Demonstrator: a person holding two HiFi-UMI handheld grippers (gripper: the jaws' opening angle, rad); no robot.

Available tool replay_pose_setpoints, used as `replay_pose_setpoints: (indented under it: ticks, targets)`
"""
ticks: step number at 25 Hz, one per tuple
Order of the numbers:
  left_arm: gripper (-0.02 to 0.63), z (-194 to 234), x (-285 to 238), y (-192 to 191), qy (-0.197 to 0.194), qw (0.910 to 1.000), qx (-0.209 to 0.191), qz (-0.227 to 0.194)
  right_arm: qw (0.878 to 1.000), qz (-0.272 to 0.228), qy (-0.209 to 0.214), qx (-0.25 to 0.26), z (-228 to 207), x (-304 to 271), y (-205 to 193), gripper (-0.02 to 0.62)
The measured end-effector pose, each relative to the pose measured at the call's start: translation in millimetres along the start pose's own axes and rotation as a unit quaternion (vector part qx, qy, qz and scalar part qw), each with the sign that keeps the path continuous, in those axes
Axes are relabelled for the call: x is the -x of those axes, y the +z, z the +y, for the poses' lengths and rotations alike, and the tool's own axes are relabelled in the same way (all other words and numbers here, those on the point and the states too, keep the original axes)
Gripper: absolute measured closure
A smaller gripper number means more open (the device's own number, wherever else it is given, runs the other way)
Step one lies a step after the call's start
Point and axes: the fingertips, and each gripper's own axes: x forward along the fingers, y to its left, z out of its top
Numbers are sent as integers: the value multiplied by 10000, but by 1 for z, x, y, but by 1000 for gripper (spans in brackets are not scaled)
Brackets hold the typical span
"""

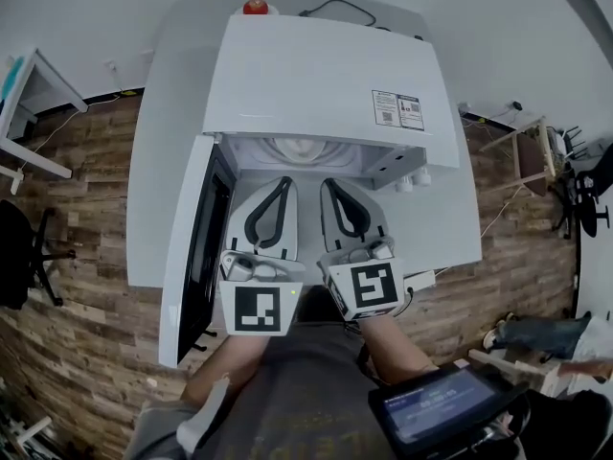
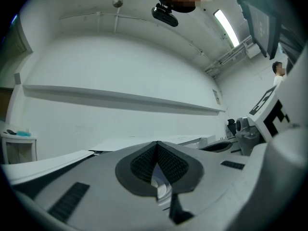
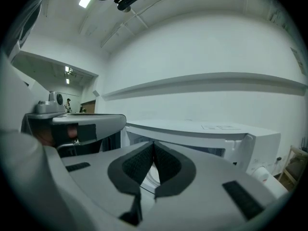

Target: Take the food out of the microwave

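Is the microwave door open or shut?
Open. The microwave door stands swung out at the left, and the inside of the microwave shows.

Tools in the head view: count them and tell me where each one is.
2. The left tool and the right tool lie side by side at the mouth of the open microwave, tips toward the white dish inside. No others show; none looks hidden.
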Motion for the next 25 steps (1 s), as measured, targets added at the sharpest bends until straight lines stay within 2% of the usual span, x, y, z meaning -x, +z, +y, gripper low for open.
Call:
replay_pose_setpoints:
  ticks: [4,8,11,14,18,25]
  targets:
    - [598,4,-5,-4,159,9997,206,-30,10000,-24,31,-2,-6,-8,-2,589]
    - [598,3,-11,-13,147,9998,-108,72,9999,-56,108,-29,-11,-16,-8,589]
    - [598,2,-18,-24,209,9996,-188,65,9998,-89,193,-31,-16,-23,-19,589]
    - [598,-1,-27,-46,314,9993,-154,112,9996,-70,257,-15,-23,-34,-38,589]
    - [598,-1,-39,-85,530,9984,99,167,9990,-55,433,39,-27,-50,-67,589]
    - [598,8,-43,-126,855,9954,271,335,9975,298,636,56,-27,-84,-108,589]
